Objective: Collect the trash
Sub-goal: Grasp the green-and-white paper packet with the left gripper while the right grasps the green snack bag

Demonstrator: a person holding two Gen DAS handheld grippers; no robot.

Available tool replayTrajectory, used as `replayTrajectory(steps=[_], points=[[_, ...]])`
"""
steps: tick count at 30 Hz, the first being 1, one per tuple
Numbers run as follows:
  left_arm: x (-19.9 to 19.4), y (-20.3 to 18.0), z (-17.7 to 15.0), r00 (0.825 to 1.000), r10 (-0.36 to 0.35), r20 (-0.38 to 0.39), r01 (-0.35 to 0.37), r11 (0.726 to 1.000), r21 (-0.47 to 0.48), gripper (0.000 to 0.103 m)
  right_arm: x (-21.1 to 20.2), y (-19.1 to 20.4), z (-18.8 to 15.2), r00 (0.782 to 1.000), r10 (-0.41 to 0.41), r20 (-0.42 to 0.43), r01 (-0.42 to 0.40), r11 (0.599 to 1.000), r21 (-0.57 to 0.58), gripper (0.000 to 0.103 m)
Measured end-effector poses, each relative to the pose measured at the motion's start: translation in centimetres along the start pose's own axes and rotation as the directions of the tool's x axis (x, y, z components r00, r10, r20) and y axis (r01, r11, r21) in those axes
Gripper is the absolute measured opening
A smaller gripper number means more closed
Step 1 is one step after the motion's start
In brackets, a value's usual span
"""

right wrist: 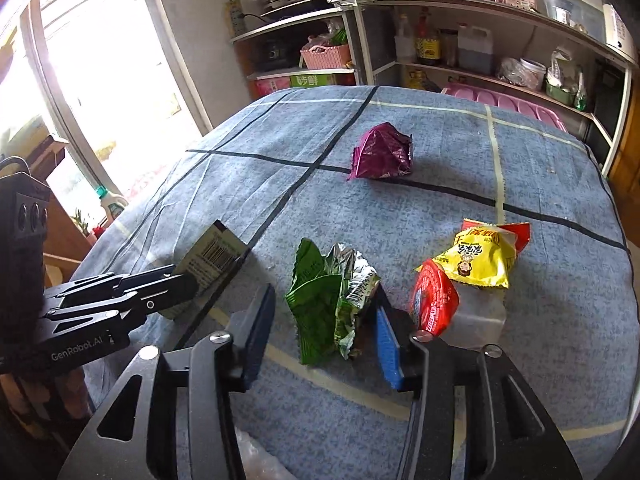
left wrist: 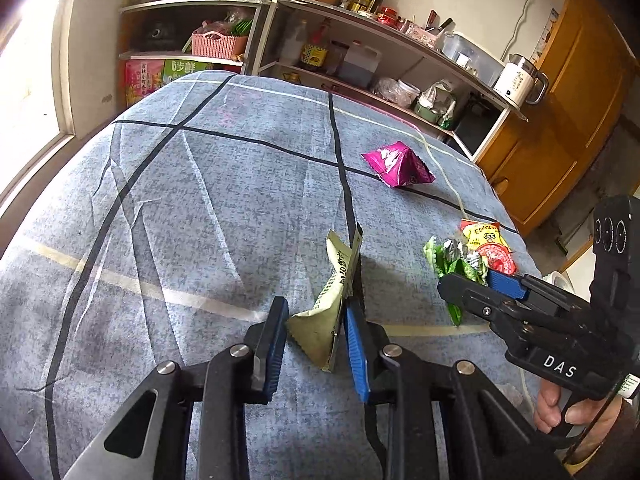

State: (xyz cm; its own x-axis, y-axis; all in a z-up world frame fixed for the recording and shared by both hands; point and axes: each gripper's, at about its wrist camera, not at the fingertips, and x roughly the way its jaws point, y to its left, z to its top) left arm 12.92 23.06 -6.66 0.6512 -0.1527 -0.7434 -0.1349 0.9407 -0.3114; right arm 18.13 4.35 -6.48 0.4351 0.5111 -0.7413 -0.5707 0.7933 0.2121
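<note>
On the blue checked tablecloth (left wrist: 200, 200) lie several wrappers. My left gripper (left wrist: 316, 320) is open around a pale yellow-green wrapper (left wrist: 332, 304) that stands on edge between its fingers; it also shows in the right wrist view (right wrist: 212, 260). My right gripper (right wrist: 324, 316) is open around a crumpled green wrapper (right wrist: 328, 300), seen in the left wrist view too (left wrist: 456, 260). A magenta wrapper (left wrist: 396, 164) (right wrist: 380, 152) lies farther back. A yellow and red snack packet (right wrist: 480, 256) (left wrist: 488, 240) lies to the right, with a red lid (right wrist: 434, 300) beside it.
Metal shelves (left wrist: 360, 28) with bottles, jars, a pink basket (left wrist: 218, 44) and a white kettle (left wrist: 516, 80) stand behind the table. A window is at the left, a wooden cabinet (left wrist: 560, 128) at the right. A pink stool (right wrist: 508, 102) stands past the table's far edge.
</note>
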Motion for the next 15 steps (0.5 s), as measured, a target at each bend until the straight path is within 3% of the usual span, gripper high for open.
replayTrajectory(steps=[6, 11, 15], points=[[0.3, -1.2, 0.0, 0.999, 0.042, -0.007, -0.042, 0.997, 0.058, 0.029, -0.6, 0.3, -0.3, 1.000, -0.013, 0.013, 0.013, 1.000, -0.011, 0.027], [1.0, -1.9, 0.3, 0.999, 0.044, -0.006, -0.043, 0.997, 0.067, 0.029, -1.1, 0.4, -0.3, 1.000, -0.009, 0.025, 0.009, 1.000, -0.004, 0.009], [1.2, -2.3, 0.4, 0.998, 0.064, -0.009, -0.063, 0.994, 0.094, 0.029, -1.4, 0.2, -0.5, 1.000, -0.005, 0.030, 0.005, 1.000, 0.008, 0.009]])
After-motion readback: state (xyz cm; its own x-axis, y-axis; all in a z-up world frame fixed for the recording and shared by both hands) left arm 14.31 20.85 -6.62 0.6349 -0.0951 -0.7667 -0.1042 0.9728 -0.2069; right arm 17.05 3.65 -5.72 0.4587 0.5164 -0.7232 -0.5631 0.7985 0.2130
